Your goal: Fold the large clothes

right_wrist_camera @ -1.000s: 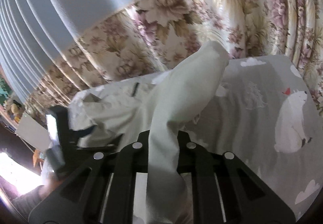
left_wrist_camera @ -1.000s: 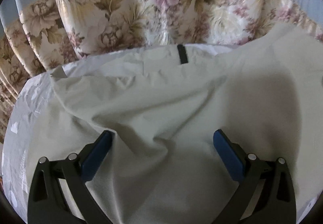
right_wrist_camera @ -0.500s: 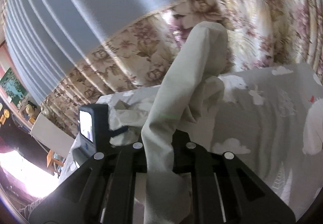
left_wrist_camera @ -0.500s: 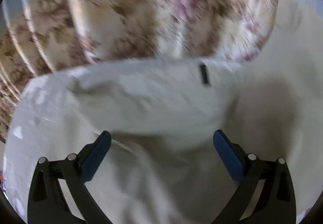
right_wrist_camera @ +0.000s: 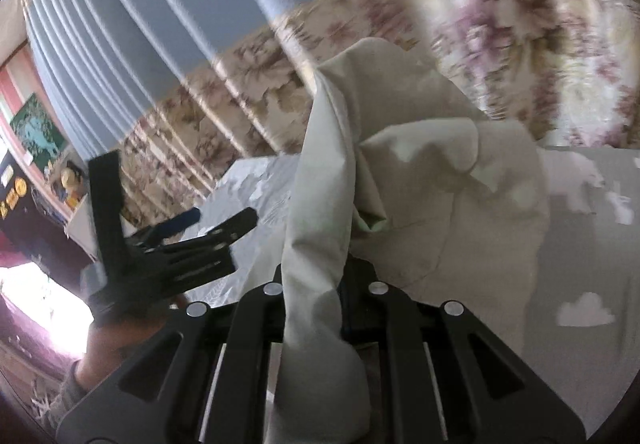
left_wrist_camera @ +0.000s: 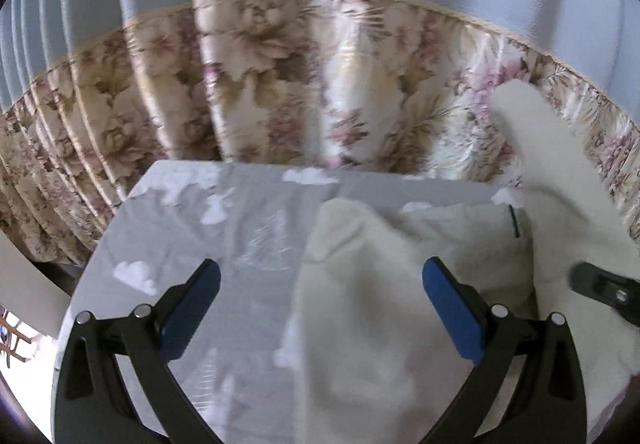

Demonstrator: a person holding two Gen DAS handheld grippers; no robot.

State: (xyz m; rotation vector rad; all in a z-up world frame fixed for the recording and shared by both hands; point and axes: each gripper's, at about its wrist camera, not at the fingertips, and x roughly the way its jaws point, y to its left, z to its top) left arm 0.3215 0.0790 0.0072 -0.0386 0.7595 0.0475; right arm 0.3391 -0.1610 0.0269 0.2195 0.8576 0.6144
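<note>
The right gripper (right_wrist_camera: 316, 284) was clamped on a bunched edge of the pale garment (right_wrist_camera: 440, 204), lifted at 12 o'clock over the cloud-print sheet (left_wrist_camera: 240, 228). The left gripper (left_wrist_camera: 320, 296) stood wide open, empty. No neat fold was visible; most folding apparently remained.

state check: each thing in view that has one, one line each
left tongs: open, pads apart, nothing pinched between them
right tongs: shut on the garment, a bunched strip rising from between the fingers
garment: cream cloth, crumpled, partly lifted, the rest heaped on the bed sheet
bed sheet: grey with white clouds, spread flat, bare on the left side in the left wrist view
curtain: drawn, hanging in pleats behind the bed
</note>
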